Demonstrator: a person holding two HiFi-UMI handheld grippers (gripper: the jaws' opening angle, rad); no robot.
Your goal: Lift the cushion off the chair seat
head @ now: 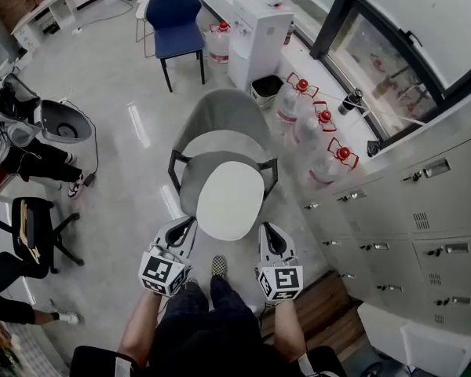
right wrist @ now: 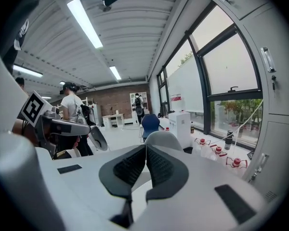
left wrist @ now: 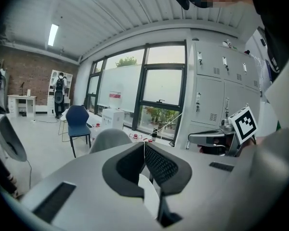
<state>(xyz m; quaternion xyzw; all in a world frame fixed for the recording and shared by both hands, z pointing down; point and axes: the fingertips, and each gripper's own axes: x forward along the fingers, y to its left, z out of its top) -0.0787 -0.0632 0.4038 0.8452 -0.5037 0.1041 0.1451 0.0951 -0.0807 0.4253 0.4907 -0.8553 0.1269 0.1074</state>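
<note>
A white oval cushion lies on the seat of a grey chair straight ahead of me. My left gripper is at the cushion's front left edge and my right gripper at its front right edge. Both point at the chair. In the left gripper view the left gripper has its pads closed together, with a strip of the cushion showing below them. In the right gripper view the right gripper is likewise shut, the cushion pale beneath it. Neither holds anything.
A blue chair and a white water dispenser stand beyond the grey chair. Red-capped water bottles line the window wall, and grey lockers fill the right. People and a black chair are at the left.
</note>
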